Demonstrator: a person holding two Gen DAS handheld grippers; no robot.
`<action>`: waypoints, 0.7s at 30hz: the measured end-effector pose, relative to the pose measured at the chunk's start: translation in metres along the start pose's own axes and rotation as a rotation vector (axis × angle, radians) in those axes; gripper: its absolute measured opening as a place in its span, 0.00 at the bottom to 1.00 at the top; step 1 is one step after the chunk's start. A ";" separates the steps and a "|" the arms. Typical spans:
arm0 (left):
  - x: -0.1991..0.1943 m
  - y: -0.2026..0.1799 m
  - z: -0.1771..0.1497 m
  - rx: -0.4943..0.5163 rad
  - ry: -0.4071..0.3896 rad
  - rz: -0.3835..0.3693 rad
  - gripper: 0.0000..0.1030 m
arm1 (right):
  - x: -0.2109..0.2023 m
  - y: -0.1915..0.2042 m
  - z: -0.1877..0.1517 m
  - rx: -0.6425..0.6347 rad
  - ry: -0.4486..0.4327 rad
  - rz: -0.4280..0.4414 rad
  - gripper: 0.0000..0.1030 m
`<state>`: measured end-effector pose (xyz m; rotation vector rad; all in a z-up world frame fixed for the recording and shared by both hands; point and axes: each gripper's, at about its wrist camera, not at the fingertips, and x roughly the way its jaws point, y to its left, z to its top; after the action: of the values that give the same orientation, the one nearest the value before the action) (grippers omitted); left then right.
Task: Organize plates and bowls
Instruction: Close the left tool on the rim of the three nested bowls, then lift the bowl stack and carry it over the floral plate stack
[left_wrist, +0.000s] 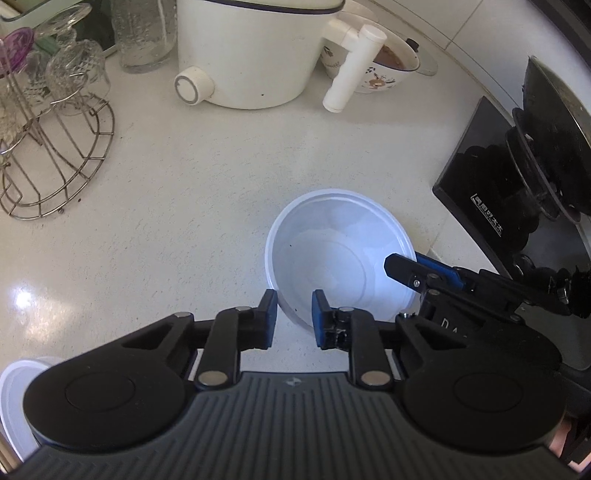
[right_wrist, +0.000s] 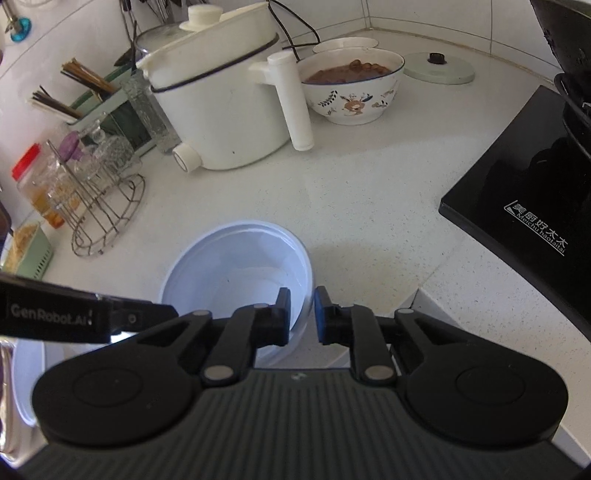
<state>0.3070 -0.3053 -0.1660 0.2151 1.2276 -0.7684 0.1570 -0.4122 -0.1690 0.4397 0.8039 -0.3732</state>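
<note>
A white bowl (left_wrist: 332, 254) (right_wrist: 236, 266) stands upright and empty on the pale countertop (left_wrist: 184, 184). In the left wrist view my left gripper (left_wrist: 294, 317) straddles its near rim, one pad outside the wall and one inside, pressed on it. My right gripper (right_wrist: 303, 317) is shut on the opposite rim; in the left wrist view it (left_wrist: 406, 267) comes in from the right, with a black finger inside the bowl and a blue one outside. The left gripper's black body (right_wrist: 74, 317) crosses the left of the right wrist view, its fingertips hidden.
Behind the bowl are a white electric pot (left_wrist: 251, 55) (right_wrist: 221, 110) and a patterned bowl of brown food (right_wrist: 351, 92). A wire rack of glasses (left_wrist: 55, 147) (right_wrist: 107, 210) stands left, a black hob (right_wrist: 517, 184) with dark cookware (left_wrist: 554, 129) right. Another white dish (left_wrist: 14, 398) lies near left.
</note>
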 end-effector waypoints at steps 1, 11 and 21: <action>-0.002 0.000 0.000 -0.003 -0.004 0.001 0.23 | -0.001 0.001 0.001 -0.005 -0.001 0.001 0.16; -0.037 0.015 -0.007 -0.101 -0.045 -0.048 0.23 | -0.022 0.006 0.010 0.044 -0.021 0.070 0.16; -0.084 0.024 -0.014 -0.125 -0.100 -0.036 0.23 | -0.050 0.021 0.018 0.060 -0.053 0.144 0.16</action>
<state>0.3014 -0.2456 -0.1013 0.0514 1.1827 -0.7228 0.1459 -0.3956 -0.1154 0.5379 0.7063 -0.2746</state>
